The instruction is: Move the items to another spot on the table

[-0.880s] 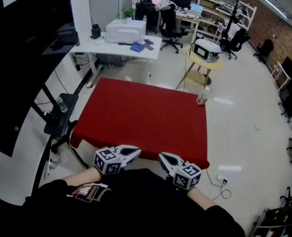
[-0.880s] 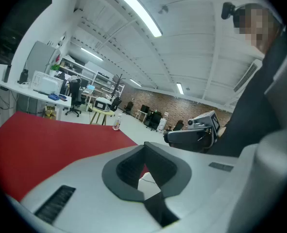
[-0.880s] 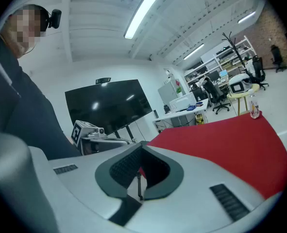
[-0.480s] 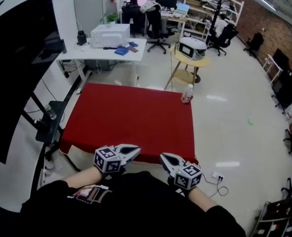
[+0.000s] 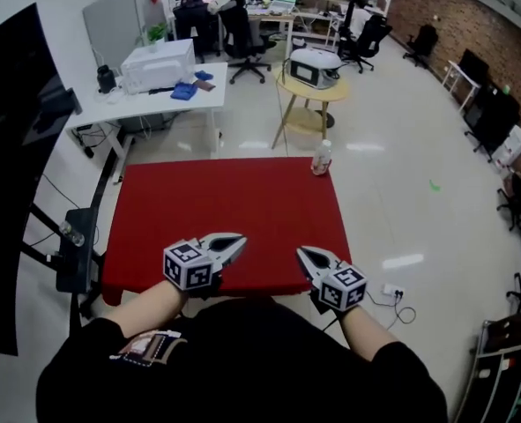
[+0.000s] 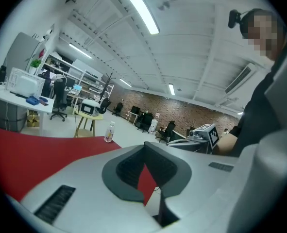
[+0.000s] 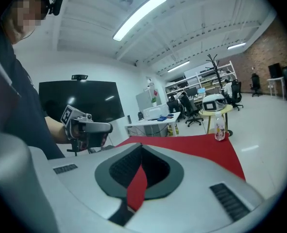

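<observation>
The red tablecloth (image 5: 225,210) is matt fabric, lying smooth and unwrinkled. At its far right corner, the bottle (image 5: 322,159) looks like clear plastic with a printed label. The left gripper (image 5: 236,240) and right gripper (image 5: 303,253) have smooth, satin grey plastic shells with dark, ribbed pads (image 6: 129,169). The pale floor (image 5: 392,218) is glossy and mirrors the ceiling lights.

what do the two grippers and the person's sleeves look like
The left gripper and the right gripper are both pale grey, beak-shaped shells lined with dark ribbed pads. Each carries a white cube printed with black square markers. No cables show on either. The person wears long black sleeves.
</observation>
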### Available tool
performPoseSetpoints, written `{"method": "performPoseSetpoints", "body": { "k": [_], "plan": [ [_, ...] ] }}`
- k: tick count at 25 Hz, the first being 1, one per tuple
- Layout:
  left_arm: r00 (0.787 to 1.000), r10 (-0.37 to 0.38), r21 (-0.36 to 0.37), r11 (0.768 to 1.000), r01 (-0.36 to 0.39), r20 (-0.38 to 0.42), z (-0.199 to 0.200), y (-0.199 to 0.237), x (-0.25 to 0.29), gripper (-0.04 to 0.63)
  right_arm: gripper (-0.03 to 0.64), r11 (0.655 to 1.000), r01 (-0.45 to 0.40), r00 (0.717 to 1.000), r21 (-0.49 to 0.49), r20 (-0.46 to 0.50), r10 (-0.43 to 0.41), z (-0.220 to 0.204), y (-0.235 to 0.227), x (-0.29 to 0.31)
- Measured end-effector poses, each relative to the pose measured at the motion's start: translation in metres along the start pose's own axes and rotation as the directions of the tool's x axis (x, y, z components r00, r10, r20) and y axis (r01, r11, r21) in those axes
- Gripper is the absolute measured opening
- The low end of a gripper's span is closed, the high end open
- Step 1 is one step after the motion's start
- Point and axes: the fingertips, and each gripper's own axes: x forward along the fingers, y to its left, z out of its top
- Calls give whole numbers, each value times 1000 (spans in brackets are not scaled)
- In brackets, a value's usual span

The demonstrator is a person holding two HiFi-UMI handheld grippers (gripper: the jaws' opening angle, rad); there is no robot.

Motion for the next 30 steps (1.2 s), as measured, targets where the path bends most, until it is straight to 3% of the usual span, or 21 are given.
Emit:
{"method": "performPoseSetpoints", "body": {
  "k": [9, 13, 19, 24, 28, 30],
  "plan": [
    [998, -36, 48, 998, 39, -54, 29, 65, 57, -8, 17, 985, 169, 985, -35, 42, -167, 50, -106, 50],
    [998, 2, 79, 997, 3, -60, 38, 74, 118, -6, 21, 974, 221, 975, -53, 53, -218, 62, -188, 42],
    [997, 64, 45, 997, -62, -45, 54, 86, 221, -7, 28, 961, 266, 964, -81, 20, -265, 72, -312, 47],
    [995, 91, 30, 995, -90, -36, 60, 111, 289, -7, 158, 946, 309, 950, -94, -16, -312, 74, -400, 96],
    [993, 111, 15, 994, -111, -26, 56, 139, 318, -6, 283, 938, 331, 941, -101, -38, -336, 74, -442, 156],
    [994, 108, 13, 994, -108, -32, 51, 150, 330, -6, 307, 932, 337, 935, -134, -70, -348, 67, -457, 184]
  ]
}}
